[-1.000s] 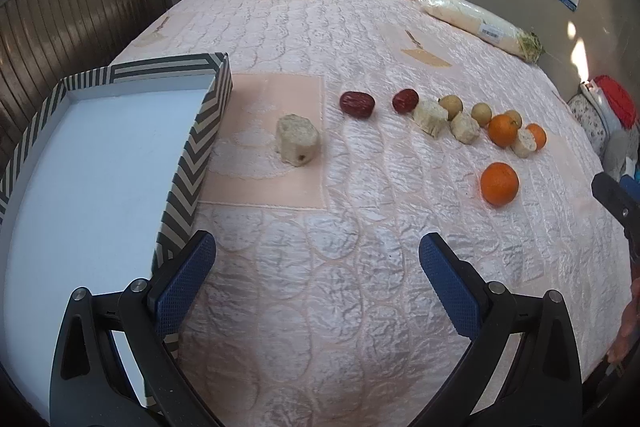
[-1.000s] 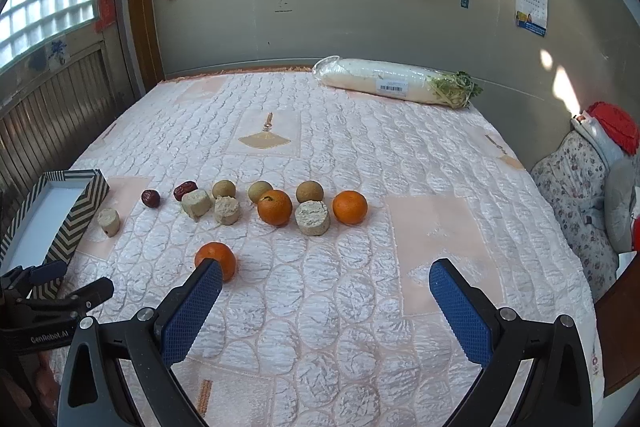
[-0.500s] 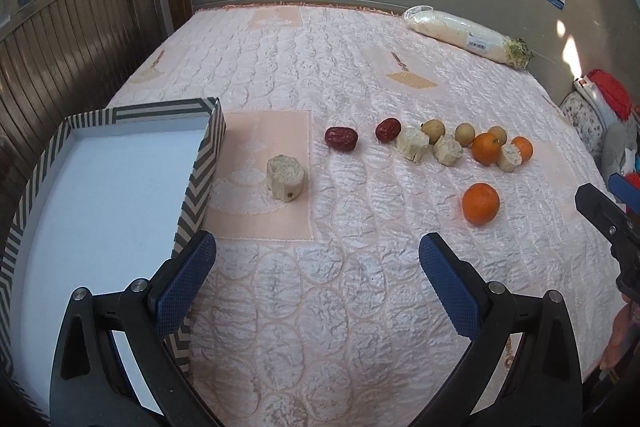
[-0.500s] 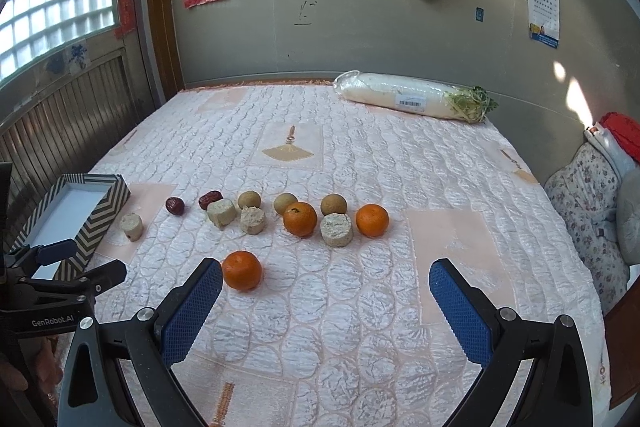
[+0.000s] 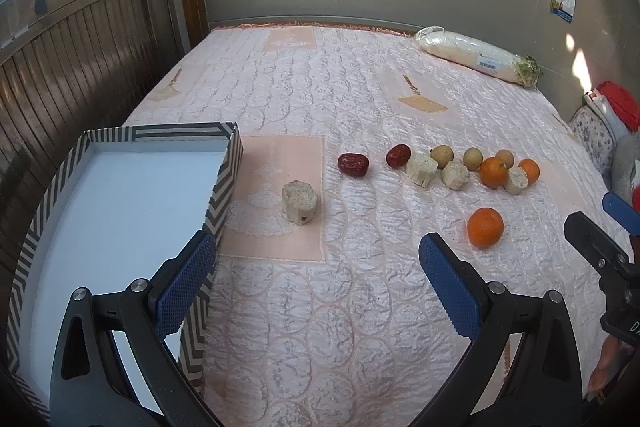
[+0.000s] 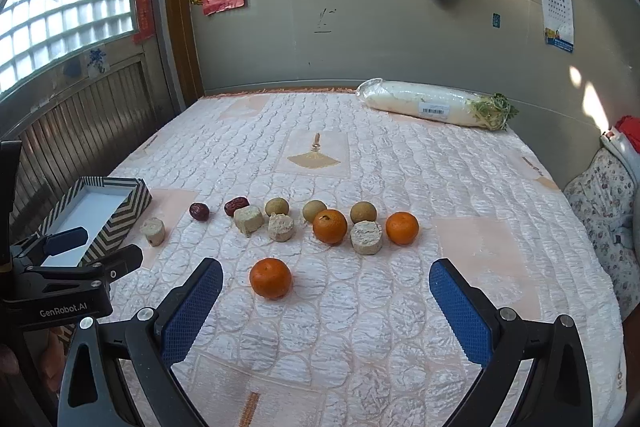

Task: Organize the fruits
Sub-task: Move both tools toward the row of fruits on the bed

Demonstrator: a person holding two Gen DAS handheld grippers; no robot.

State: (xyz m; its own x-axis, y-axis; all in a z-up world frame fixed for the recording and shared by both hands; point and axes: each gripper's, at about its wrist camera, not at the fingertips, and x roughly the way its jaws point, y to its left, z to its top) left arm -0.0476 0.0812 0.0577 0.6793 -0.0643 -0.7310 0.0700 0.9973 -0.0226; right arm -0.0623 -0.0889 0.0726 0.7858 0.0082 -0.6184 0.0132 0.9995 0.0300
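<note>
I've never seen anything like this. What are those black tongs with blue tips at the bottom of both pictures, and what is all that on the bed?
There is no robot here: a person holds one handheld gripper in each hand, and each carries a wide-angle camera looking along its fingers. One picture comes from the left gripper, the other from the right gripper. Both are open and hold nothing. On the quilted bed lie three oranges, one apart from the rest, two red dates, three small round brown fruits, and four pale chunks I can't identify. At the left sits a striped box with nothing in it. A wrapped white radish lies near the wall.
</note>
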